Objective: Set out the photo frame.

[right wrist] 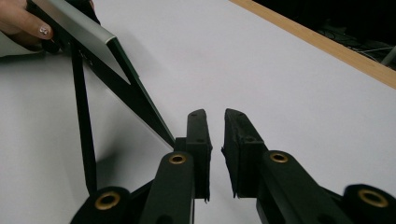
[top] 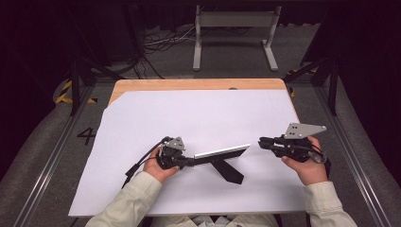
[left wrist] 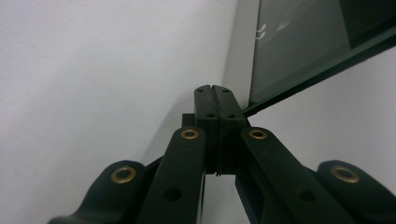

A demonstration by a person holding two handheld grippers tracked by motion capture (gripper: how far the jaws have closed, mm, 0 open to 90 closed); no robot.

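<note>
A thin flat panel with a silver edge and dark face hangs tilted over the white sheet. A black strut slants from it down to the sheet. My left gripper is shut on the panel's near end; in the left gripper view its jaws are pressed together and the panel runs off to the upper right. My right gripper is just off the panel's far corner. In the right gripper view its jaws stand a little apart with nothing between them, beside the panel and strut.
The white sheet covers most of a wooden table, whose bare edge shows at the back. A grey metal stand and cables lie on the floor beyond. Rails run along both sides of the table.
</note>
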